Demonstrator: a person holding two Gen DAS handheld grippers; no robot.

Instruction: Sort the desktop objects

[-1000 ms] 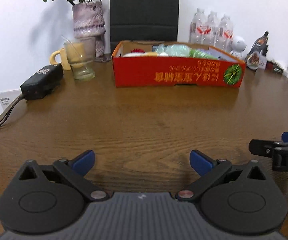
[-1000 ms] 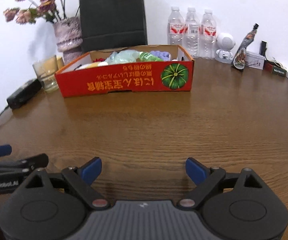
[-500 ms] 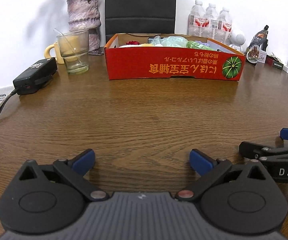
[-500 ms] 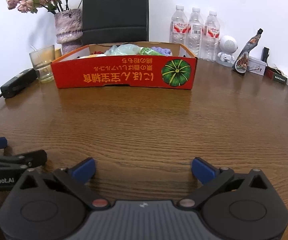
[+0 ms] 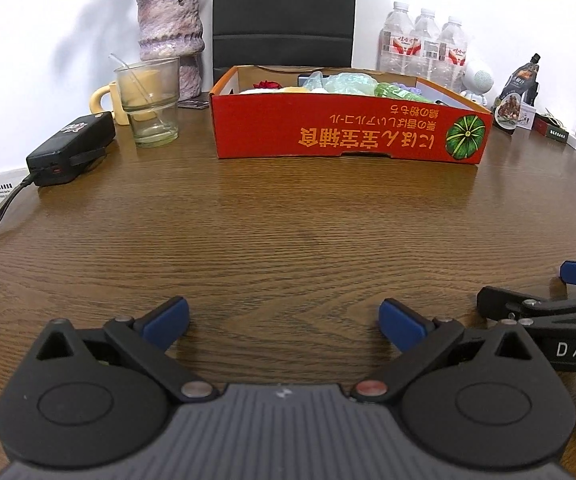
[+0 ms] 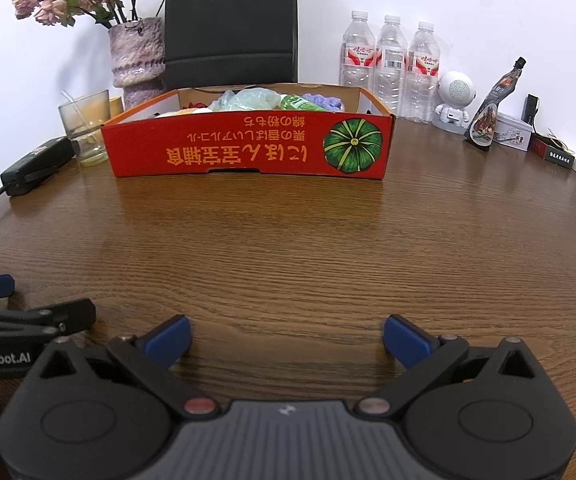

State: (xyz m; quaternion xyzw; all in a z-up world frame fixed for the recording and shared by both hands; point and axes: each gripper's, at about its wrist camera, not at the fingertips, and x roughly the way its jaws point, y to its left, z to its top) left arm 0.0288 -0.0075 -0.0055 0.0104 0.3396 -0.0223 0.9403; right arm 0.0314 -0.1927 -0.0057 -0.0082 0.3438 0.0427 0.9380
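Standing by the desk [image 5: 288, 220], I see the containers lined up along its far side. At the left, a clear glass [image 5: 148, 104] holds a thin stirring rod, with a yellow mug [image 5: 106, 101] just behind it and a mottled purple vase [image 5: 170, 36] of dried pink flowers beyond. Next comes the red cardboard box [image 5: 347, 130], low-walled and printed upside down with orange characters and a green pumpkin; inside it lie a pale green crumpled plastic bag [image 5: 343, 82], something red, something pale yellow, a green packet and, seen from the right wrist view, a purple item [image 6: 321, 100]. Three water bottles [image 6: 389, 60] stand to the right of the box.

Both tools sit low over the near, bare wood. The left gripper [image 5: 284, 318] has its blue pads spread wide with nothing between them; the right gripper [image 6: 286, 338] beside it is likewise spread wide and empty. The box lies well apart from both, straight ahead across the desk.
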